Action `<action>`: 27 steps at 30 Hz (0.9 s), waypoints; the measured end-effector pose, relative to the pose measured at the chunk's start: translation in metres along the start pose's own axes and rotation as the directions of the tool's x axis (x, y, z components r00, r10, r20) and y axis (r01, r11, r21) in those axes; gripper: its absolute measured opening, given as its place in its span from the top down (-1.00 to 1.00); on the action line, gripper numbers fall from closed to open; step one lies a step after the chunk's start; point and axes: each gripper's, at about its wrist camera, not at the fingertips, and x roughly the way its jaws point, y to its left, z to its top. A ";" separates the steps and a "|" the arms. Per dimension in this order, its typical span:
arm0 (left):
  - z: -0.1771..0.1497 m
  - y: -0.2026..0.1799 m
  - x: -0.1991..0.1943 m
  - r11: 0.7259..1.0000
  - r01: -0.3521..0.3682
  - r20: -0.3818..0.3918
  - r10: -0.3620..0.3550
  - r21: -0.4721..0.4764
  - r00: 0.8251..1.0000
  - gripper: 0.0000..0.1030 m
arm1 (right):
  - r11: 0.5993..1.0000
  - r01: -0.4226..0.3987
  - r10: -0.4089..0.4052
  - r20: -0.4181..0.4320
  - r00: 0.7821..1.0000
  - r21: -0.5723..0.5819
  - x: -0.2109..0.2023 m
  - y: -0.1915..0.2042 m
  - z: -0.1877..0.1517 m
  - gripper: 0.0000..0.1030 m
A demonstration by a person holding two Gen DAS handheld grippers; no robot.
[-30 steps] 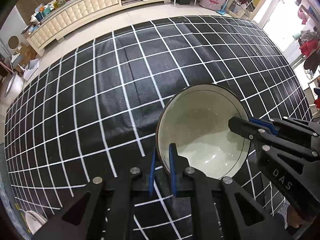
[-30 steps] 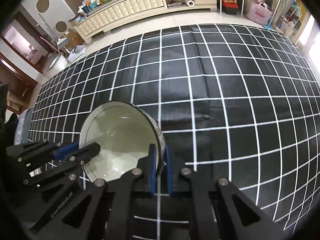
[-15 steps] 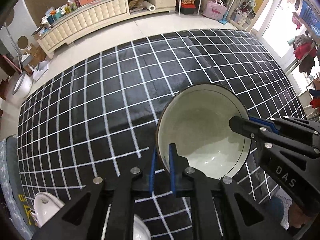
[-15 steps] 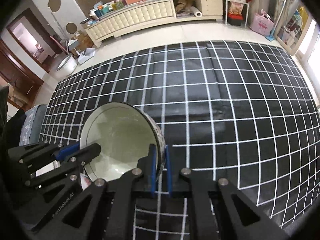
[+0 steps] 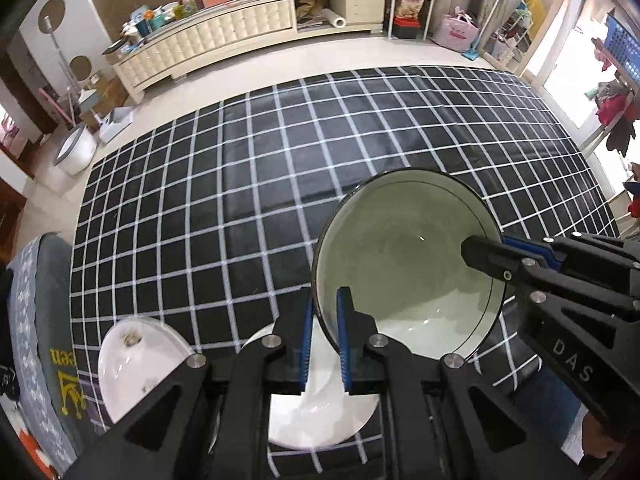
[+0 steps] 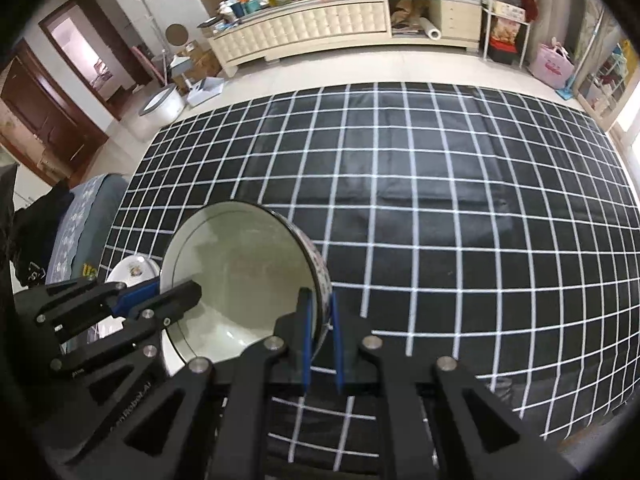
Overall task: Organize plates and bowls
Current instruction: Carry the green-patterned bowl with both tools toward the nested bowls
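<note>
Carrying the bowl (image 5: 404,264) two-handed is the step in hand. From the left wrist view, the left gripper (image 5: 323,332) has its fingers clenched on the near-left rim, the right gripper (image 5: 486,252) pinching the opposite rim; the bowl hangs above a white plate (image 5: 320,412) on the checked desk (image 5: 240,184), a second plate (image 5: 136,368) beside it. From the right wrist view, the right gripper's fingers (image 6: 306,344) clamp the patterned wall. Keep both hands level and lower together, centring over the plate.
</note>
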 end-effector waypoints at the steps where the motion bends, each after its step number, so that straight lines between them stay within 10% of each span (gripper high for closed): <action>1: -0.005 0.005 -0.002 1.000 -0.004 -0.002 0.004 -0.006 1.000 0.81 | 1.000 -0.002 0.002 -0.004 1.000 -0.005 0.003 0.005 -0.001 0.77; 27: -0.074 0.054 0.015 0.997 -0.005 -0.064 0.001 -0.077 0.998 0.81 | 0.995 0.031 -0.041 -0.114 0.993 -0.092 0.037 0.065 -0.038 0.76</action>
